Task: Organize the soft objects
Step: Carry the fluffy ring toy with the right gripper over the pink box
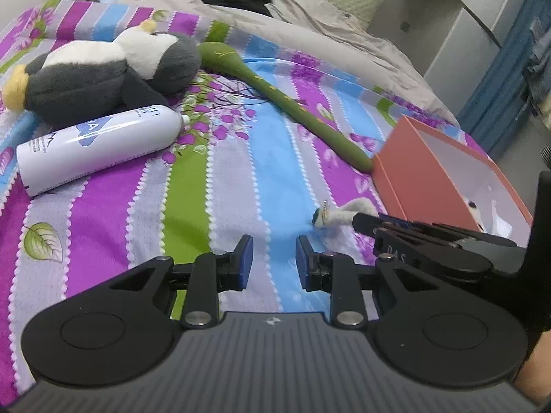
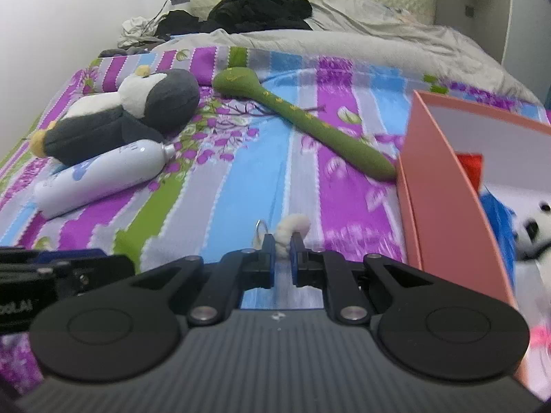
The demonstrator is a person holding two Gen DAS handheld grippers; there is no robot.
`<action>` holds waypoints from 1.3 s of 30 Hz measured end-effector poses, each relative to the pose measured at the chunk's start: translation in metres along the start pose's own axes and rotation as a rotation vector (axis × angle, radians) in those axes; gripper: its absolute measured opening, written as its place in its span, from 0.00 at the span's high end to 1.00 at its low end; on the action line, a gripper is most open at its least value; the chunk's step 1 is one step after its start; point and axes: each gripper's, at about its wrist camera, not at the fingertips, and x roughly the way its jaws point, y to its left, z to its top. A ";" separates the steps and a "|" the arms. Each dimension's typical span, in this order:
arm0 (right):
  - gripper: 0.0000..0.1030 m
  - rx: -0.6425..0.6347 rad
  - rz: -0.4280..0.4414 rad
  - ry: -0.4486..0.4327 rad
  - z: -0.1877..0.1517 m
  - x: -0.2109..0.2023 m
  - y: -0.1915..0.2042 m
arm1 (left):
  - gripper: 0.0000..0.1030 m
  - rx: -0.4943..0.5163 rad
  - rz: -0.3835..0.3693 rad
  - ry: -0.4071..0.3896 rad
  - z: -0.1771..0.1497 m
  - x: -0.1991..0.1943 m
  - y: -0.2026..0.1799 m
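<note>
Two grippers work over a striped, flowered bedspread point(image 1: 241, 179). The right gripper point(image 2: 282, 251) has its blue pads pinched narrow on a small cream plush keychain point(image 2: 292, 227), whose metal ring point(image 2: 260, 227) pokes out to the left; the toy's lower part is hidden between the fingers. In the left wrist view the same toy point(image 1: 339, 213) lies on the bedspread just beside the pink box point(image 1: 423, 172), its far end covered by the right gripper's black finger. The left gripper point(image 1: 274, 261) hovers with fingers wide apart, holding nothing.

Inside the box a white plush with dark eyes point(image 2: 530, 227) and something blue and red show only in part — the box wall and frame edge cut them off, and motion blur smears them. Farther back lie a grey-and-white penguin plush point(image 1: 103, 69), a white bottle point(image 1: 100, 144) with unreadable print, and a long green snake plush point(image 1: 303, 110) whose tail meets the box.
</note>
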 end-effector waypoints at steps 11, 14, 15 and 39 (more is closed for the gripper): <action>0.88 0.022 0.020 0.043 -0.017 -0.067 -0.010 | 0.70 0.032 -0.029 0.028 -0.009 -0.043 -0.033; 0.88 0.029 0.045 0.046 -0.016 -0.083 -0.012 | 0.70 0.041 -0.036 0.038 -0.010 -0.053 -0.042; 0.88 0.029 0.048 0.046 -0.016 -0.089 -0.013 | 0.70 0.043 -0.038 0.039 -0.009 -0.056 -0.044; 0.88 0.061 0.090 0.001 0.007 -0.196 -0.047 | 0.64 0.062 -0.066 0.033 0.005 -0.111 -0.105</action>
